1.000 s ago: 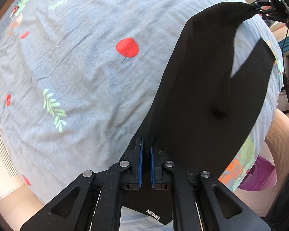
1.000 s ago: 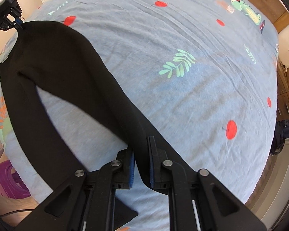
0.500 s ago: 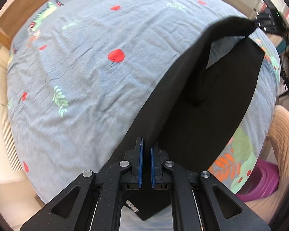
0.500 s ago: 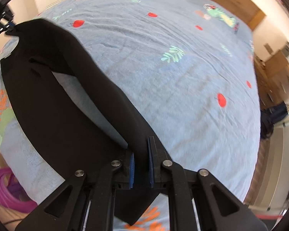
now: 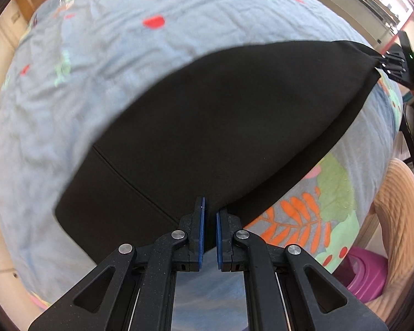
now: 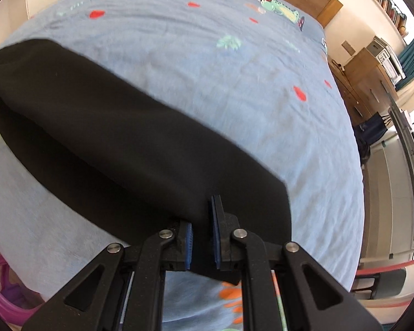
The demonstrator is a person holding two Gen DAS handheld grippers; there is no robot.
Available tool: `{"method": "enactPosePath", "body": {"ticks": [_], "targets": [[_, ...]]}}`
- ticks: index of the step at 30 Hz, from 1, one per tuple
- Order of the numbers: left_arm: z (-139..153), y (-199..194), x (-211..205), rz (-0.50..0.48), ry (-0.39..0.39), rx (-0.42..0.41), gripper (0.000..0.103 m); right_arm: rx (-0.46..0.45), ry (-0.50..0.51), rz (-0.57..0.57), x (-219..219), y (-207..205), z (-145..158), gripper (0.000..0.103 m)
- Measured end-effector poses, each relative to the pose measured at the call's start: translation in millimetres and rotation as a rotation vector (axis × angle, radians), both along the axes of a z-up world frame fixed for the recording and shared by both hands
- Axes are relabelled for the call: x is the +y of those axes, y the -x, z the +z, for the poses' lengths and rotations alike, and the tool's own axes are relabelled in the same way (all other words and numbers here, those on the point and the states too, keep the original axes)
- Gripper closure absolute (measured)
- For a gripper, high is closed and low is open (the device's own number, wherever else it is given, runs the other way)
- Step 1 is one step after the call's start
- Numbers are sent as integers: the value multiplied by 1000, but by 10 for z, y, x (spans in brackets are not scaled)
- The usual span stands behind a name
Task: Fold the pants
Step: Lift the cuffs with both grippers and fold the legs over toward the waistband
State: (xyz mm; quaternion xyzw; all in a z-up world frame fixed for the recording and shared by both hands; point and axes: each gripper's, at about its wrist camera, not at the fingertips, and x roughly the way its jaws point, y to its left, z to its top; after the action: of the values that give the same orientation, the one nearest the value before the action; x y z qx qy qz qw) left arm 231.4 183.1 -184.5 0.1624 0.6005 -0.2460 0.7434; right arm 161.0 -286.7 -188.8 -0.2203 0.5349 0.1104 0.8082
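The black pants (image 5: pixel 220 127) hang stretched between my two grippers above the blue bedspread (image 5: pixel 82 63). My left gripper (image 5: pixel 209 215) is shut on one end of the pants, near the waistband seam. My right gripper (image 6: pixel 204 220) is shut on the other end of the pants (image 6: pixel 118 143). In the left wrist view the right gripper (image 5: pixel 394 63) shows at the far right, pinching the cloth's corner. One leg lies over the other, so the cloth looks like a single wide band.
The bedspread (image 6: pixel 234 82) has red spots, green leaves and crocodile prints. A purple basket (image 5: pixel 367 273) stands beyond the bed's edge at the lower right; it also shows in the right wrist view (image 6: pixel 2 289). Wooden drawers (image 6: pixel 372 88) stand at the right.
Both grippers have swung the pants round and pulled them taut. The two legs, apart a second ago, now lie together as one band. The cameras look across the bed from lower down.
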Motion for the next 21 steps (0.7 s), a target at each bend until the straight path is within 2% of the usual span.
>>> {"method": "enactPosePath", "body": {"ticks": [5,9,14,21], "targets": [[-192,42,-70,-7,-17,24,98,-3,67,15,24,144,-221,103],[-215,35,-88,-4,-18,26,98,-37,132,53,82,248,-305,103],[-311,96,-168,-33,-56,14,98,-85,316,160,249,404,-428,103],[-364,164,-115,-21,-39,17,98,-80,340,177,224,571,-470,103]]}}
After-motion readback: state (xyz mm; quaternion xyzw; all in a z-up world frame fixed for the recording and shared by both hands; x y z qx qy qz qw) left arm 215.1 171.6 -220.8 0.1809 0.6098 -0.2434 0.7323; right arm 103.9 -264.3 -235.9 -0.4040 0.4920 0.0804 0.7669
